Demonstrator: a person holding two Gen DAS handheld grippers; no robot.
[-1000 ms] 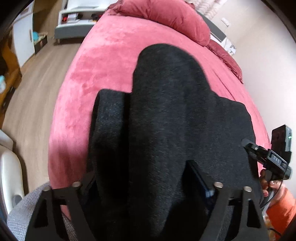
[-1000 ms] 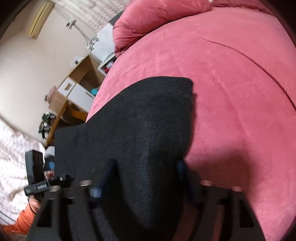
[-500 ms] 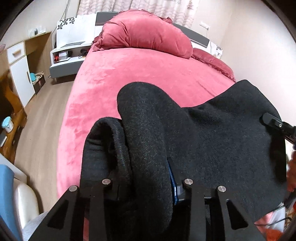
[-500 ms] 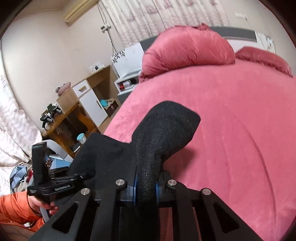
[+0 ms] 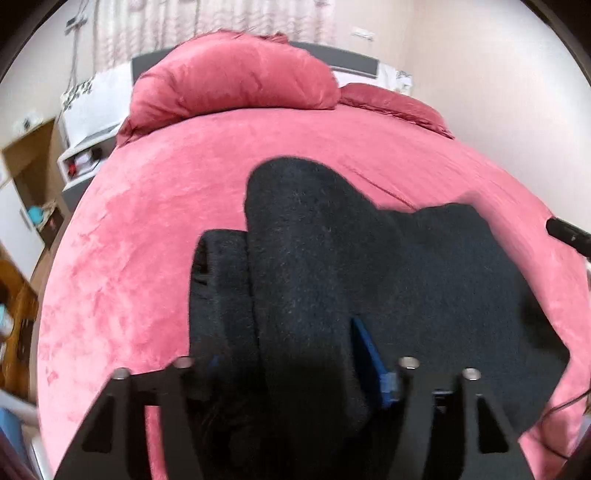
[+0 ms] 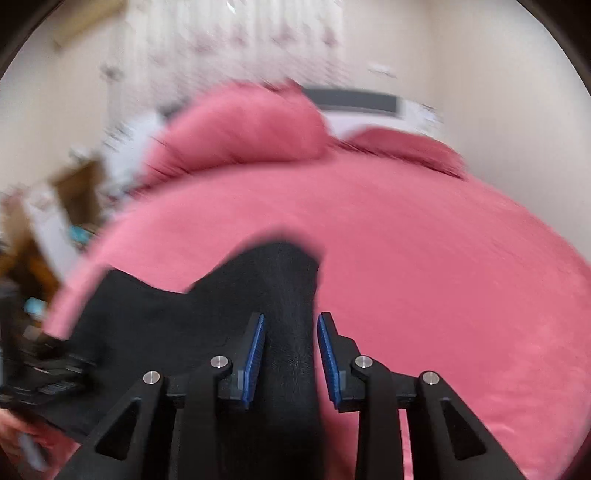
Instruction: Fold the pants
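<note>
Two handheld grippers work a pair of black fleecy pants [image 5: 424, 295] on a bed covered in a pink plush blanket [image 5: 155, 229]. We see most of the garment lying spread on the blanket toward the near edge of the bed, with a thick fold of it rising up between the fingers of each tool. In the left wrist view, the left gripper [image 5: 295, 369] straddles a bulky roll of the dark cloth; its jaws have just been opening, a blue pad [image 5: 369, 362] shows on one side beside the fabric, and the other pad is buried in the folds, so we cannot tell whether the cloth is pinched or let go. In the right wrist view, the right gripper [image 6: 290, 354] has its two blue-padded fingers [image 6: 255, 354] standing a little clear of a narrow ridge of the pants that runs between them; its jaws have just been opening, and the pads press on nothing, so we read it as released. That view is smeared by motion. A large pink velvet pillow [image 5: 236, 77] sits at the head of the bed against a grey headboard [image 5: 354, 64], with patterned curtains [image 5: 207, 22] behind, and a wooden desk unit [image 5: 26, 162] beside the bed.
</note>
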